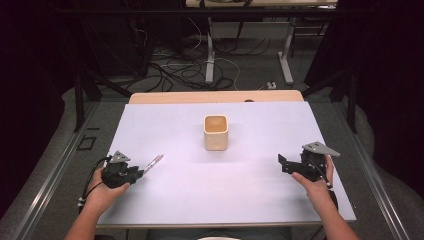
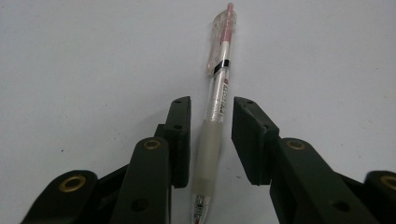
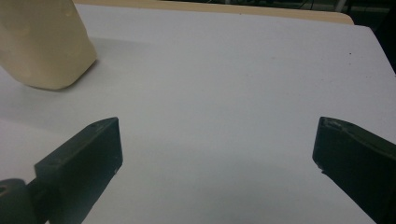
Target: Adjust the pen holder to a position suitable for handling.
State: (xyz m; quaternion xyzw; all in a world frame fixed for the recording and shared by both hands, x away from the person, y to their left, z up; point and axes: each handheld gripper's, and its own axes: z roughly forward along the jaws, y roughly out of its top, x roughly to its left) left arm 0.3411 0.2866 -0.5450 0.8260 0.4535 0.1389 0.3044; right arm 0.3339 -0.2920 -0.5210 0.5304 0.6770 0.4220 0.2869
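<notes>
A clear pen with a pink clip (image 1: 154, 162) lies on the white table (image 1: 225, 195) at the left. My left gripper (image 1: 141, 172) sits low around the pen's lower end. In the left gripper view the pen (image 2: 217, 93) runs between the two black jaws of this gripper (image 2: 212, 112), which stand slightly apart from its rubber grip, with a gap on the right side. My right gripper (image 1: 282, 163) hovers at the table's right, wide open (image 3: 217, 140), with nothing between its jaws. A cream square cup (image 1: 216, 132) stands upright mid-table; it shows as the cup (image 3: 44, 42) at the upper left of the right gripper view.
A wooden strip (image 1: 215, 96) runs along the table's far edge. Beyond it are floor cables (image 1: 175, 70) and table legs. Bare white surface lies between the two grippers and around the cup.
</notes>
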